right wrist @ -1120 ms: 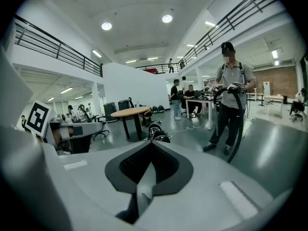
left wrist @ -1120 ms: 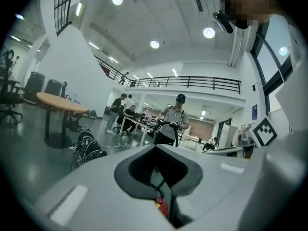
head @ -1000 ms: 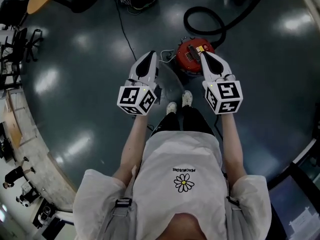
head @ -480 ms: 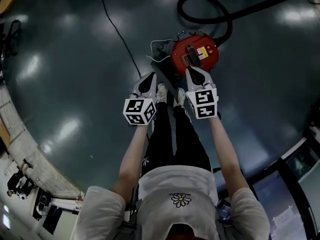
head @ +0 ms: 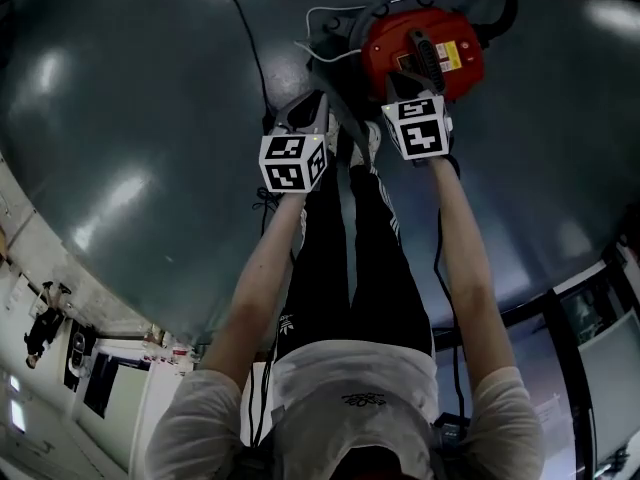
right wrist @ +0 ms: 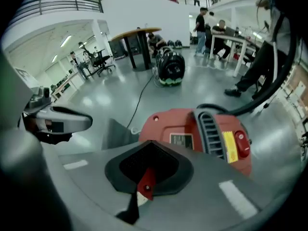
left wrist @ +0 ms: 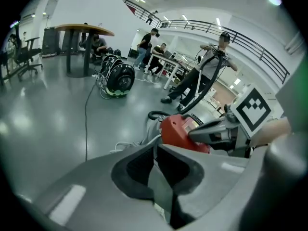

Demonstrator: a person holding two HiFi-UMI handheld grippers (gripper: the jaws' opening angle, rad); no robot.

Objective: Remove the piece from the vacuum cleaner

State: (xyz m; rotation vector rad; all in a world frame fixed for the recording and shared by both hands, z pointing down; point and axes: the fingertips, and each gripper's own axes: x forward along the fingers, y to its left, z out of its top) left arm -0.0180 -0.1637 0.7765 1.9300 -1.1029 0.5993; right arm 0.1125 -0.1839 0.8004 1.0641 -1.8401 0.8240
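While both pairs of jaws sit pressed together, empty, the right hand-held gripper (head: 408, 76) hovers over the red vacuum cleaner (head: 440, 43) at 1 o'clock on the floor (head: 150, 88); the left hand-held gripper (head: 306, 111) hangs near its 8 o'clock side.

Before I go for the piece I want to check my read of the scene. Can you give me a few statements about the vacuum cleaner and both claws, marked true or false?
1. The vacuum cleaner has a red body. True.
2. The left claw grips the hose. False: its jaws are together on nothing, and it sits to the left of the vacuum cleaner.
3. The right claw points at the vacuum cleaner, which sits close ahead of it. True.
4. The vacuum cleaner stands on a table. False: it stands on the floor.
5. The right claw holds nothing. True.
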